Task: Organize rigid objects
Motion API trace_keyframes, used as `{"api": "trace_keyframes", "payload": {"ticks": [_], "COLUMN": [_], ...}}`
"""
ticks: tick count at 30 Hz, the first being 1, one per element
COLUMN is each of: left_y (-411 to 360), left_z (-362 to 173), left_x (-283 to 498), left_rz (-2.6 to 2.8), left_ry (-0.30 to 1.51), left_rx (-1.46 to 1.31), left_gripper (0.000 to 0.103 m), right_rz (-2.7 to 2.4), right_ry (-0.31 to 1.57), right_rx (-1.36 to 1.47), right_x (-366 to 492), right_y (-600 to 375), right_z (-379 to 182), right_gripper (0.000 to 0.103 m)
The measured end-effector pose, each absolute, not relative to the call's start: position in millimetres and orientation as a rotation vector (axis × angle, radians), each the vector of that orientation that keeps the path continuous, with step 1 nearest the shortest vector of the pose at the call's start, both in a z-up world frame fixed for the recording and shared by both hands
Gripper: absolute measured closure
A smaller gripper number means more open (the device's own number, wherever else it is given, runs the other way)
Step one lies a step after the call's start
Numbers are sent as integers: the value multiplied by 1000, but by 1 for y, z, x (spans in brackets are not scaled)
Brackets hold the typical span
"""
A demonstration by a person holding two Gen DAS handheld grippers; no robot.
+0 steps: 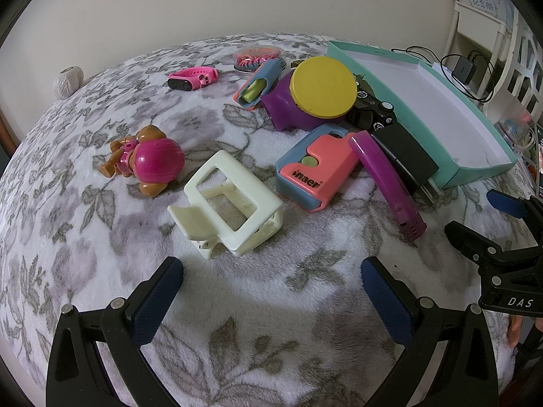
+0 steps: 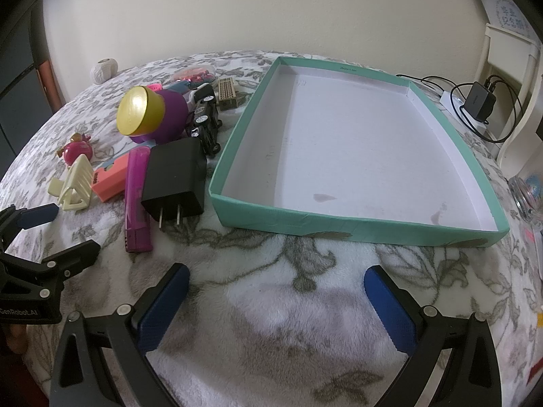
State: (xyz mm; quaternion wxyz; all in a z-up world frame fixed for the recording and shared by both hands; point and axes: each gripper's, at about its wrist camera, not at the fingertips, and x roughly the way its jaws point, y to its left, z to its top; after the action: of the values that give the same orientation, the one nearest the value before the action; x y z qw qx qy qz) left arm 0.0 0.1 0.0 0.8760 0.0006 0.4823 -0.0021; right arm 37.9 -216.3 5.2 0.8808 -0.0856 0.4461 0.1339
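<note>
Your toy car [image 1: 371,108] sits half hidden behind the yellow-lidded purple toy [image 1: 312,95]. Glass jar [image 2: 527,196] cut off at right edge.

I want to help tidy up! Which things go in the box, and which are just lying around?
For the job:
cream plastic clip
pink toy puppy
black plug adapter
purple plastic stick
empty teal cardboard box

Just lying about:
white twine ball
black wall charger with cables

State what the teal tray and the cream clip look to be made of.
Teal tray: likely cardboard, matte; paper-covered walls with creased corners and a stained white inside. Cream clip: apparently hard moulded plastic, slightly glossy, with thin open frames and sharp edges.
</note>
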Motion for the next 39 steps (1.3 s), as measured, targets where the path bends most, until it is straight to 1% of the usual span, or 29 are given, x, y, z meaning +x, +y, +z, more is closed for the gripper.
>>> {"api": "trace_keyframes", "payload": {"ticks": [22,25,29,35,39], "left_y": [2,7,17,37,46], "left_z": [4,18,57,107,127], "left_x": [4,2,9,40,61], "left_rz": [-53,-53,-53,22,66], "left_ry": [1014,975,925,923,949], "left_rx": [16,34,57,50,15], "left_gripper": [0,0,0,0,0], "right_rz": [317,352,366,329,293], "right_ry": [921,886,839,823,834], "right_rx": [-169,-180,-218,-207,-201], "right_x": [34,30,31,58,74], "right_y": [-217,-219,-215,-209,-204], "right_z": [8,23,55,117,143], "right_gripper": [0,0,0,0,0]}}
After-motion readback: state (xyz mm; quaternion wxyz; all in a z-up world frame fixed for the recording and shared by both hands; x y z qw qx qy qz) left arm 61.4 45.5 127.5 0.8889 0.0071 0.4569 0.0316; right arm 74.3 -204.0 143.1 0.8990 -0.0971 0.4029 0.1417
